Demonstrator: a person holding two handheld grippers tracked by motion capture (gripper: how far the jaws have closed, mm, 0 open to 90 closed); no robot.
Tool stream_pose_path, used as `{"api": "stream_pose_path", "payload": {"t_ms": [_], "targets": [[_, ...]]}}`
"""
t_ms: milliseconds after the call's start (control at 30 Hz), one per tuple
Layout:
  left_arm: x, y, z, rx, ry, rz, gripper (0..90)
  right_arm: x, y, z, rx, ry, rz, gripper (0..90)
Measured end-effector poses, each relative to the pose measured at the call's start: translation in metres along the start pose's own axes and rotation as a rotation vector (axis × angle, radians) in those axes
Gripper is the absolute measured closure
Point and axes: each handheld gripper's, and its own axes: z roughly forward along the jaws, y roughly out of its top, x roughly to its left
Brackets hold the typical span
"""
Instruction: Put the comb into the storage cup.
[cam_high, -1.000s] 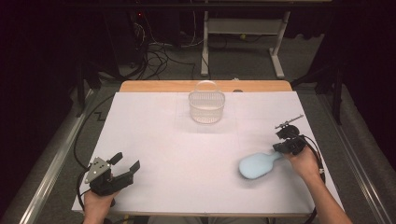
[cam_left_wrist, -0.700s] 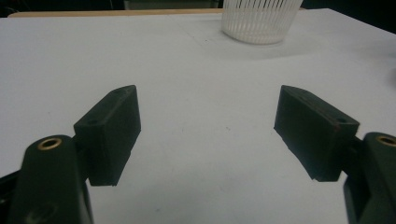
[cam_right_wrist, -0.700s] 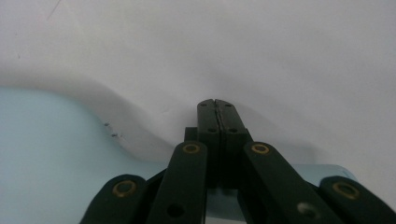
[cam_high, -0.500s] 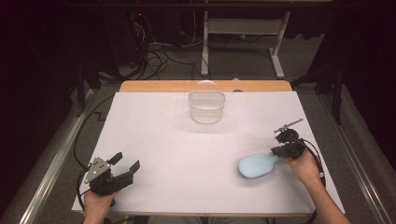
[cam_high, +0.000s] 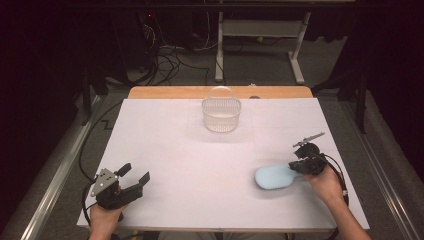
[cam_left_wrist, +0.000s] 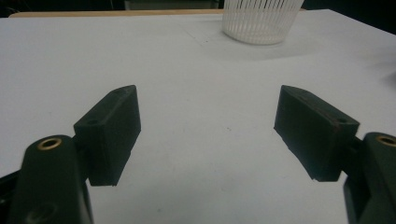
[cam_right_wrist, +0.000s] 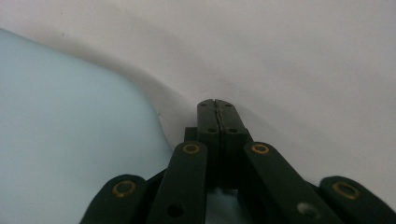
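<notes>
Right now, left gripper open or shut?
Open. In the left gripper view the left gripper has its two black jaws wide apart with bare white table between them, gripping nothing; the high view shows the same.

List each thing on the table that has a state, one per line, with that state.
left gripper: open, fingers wide apart, nothing between them, held near the table's front left.
right gripper: fingers closed together; whether they pinch the brush handle cannot be told.
pale blue brush: lying flat on the table, handle end at the right gripper.
white basket: upright, handle raised; looks empty.
</notes>
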Motion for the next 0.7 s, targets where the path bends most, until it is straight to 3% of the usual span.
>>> {"api": "stream_pose_path", "payload": {"t_ms": [700], "targets": [[0.0, 0.0, 0.0, 0.0, 0.0, 0.002, 22.1, 0.007, -0.02, -0.009, -0.009, 0.003, -0.002, 90.0]]}}
